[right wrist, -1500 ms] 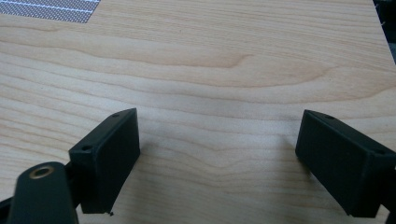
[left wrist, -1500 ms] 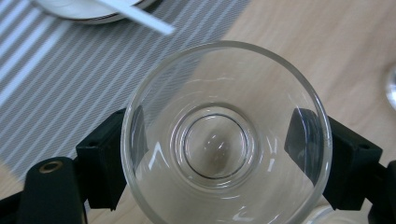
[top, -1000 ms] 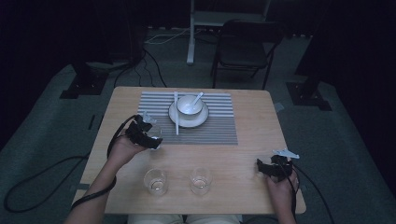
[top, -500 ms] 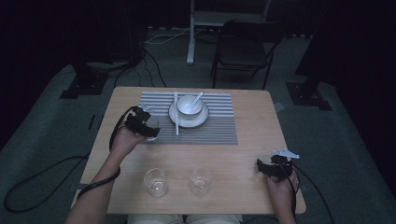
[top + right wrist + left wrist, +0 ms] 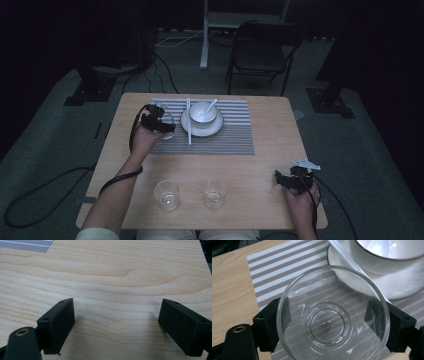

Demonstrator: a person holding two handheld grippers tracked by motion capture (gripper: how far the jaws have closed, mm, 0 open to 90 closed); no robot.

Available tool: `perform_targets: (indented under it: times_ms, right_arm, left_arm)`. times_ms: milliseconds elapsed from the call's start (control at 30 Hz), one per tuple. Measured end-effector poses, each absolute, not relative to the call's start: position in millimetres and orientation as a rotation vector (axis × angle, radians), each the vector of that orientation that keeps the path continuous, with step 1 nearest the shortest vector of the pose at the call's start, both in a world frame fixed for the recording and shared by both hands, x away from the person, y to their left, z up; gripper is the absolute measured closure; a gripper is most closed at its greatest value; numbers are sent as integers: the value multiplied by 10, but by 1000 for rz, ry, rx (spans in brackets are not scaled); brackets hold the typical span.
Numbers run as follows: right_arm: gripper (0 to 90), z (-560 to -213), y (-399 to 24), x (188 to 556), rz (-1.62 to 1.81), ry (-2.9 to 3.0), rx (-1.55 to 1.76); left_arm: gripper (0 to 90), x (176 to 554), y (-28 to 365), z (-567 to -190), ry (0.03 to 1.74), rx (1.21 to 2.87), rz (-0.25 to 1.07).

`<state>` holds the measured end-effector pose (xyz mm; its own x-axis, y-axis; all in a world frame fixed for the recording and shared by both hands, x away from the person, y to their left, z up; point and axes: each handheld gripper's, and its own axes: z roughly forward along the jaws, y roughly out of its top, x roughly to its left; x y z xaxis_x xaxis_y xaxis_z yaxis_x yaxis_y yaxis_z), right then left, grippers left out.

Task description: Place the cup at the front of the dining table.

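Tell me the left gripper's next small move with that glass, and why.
Probably lower it and open. The left gripper grips a clear glass over the striped placemat, beside the white saucer and bowl, apparently where it belongs.

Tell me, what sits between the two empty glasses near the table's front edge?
Nothing: in the high view, bare wooden table separates the left glass from the right glass.

No text, label, brand, number or sign can be read on the striped placemat (image 5: 220, 135), on the clear glass cup (image 5: 333, 315) above it, or on the white bowl (image 5: 202, 113) beside that cup.
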<state>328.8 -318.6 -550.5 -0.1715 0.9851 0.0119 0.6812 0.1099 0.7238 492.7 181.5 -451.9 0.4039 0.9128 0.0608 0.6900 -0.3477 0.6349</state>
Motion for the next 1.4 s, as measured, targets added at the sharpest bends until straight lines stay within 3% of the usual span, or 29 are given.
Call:
perform_targets:
  times_ms: [467, 933, 1067, 1133, 1233, 1300, 1400]
  right_arm:
    - [131, -5504, -3188, 3284, 828, 1910, 1619]
    - [131, -5504, -3187, 3284, 828, 1910, 1619]
    - [131, -5505, -3187, 3284, 828, 1911, 1619]
    - [131, -5504, -3187, 3284, 828, 1910, 1619]
    - [131, -5504, -3187, 3284, 828, 1910, 1619]
    - [131, -5504, -3187, 3284, 828, 1910, 1619]
    - [131, -5504, -3187, 3284, 828, 1910, 1619]
  left_arm:
    - [182, 5247, 1733, -4743, 1456, 2123, 546]
    - [176, 5222, 1678, -4811, 1459, 2117, 600]
    - [172, 5207, 1724, -4827, 1465, 2101, 547]
    - [91, 5209, 1725, -4844, 1466, 2118, 517]
    - [90, 5187, 1729, -4854, 1462, 2101, 515]
    - [15, 5174, 1736, -4867, 1462, 2093, 506]
    - [16, 5137, 1752, -4886, 1457, 2073, 530]
